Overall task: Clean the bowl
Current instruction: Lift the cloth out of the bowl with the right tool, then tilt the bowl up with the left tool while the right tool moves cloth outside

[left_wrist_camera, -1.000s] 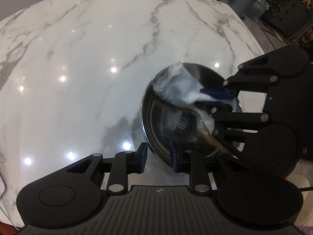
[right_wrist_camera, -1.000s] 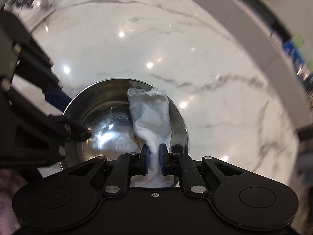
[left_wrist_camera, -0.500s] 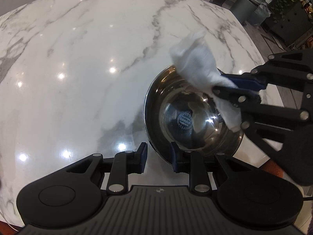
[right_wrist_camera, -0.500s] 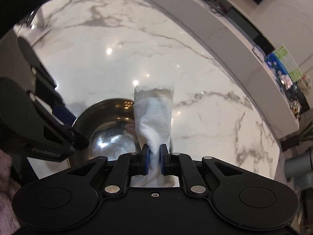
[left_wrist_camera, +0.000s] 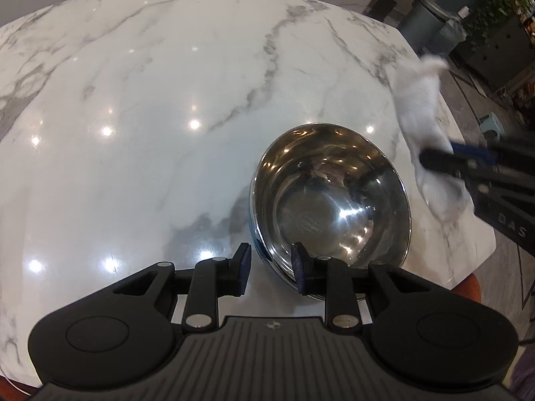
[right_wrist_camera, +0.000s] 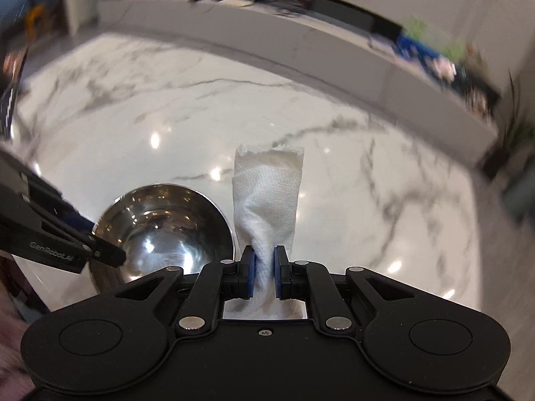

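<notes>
Steel bowl (left_wrist_camera: 329,200) upright on marble counter (left_wrist_camera: 133,117), rim between parted jaws of left hand-held gripper (left_wrist_camera: 269,269), contact unclear. Thin, rigid, slick, probably light; best pinched at rim. Right hand-held gripper (right_wrist_camera: 264,272) clamps soft paper towel (right_wrist_camera: 267,197), clear of bowl.

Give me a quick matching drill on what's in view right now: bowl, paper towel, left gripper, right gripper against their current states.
Things:
1. steel bowl
2. paper towel
3. left gripper
4. right gripper

States:
A. jaws apart, straddling the bowl's near rim
B. clamped shut on white tissue
C. empty, resting on the marble table
D. held up, outside the bowl

Pairs: 1-C, 2-D, 3-A, 4-B
</notes>
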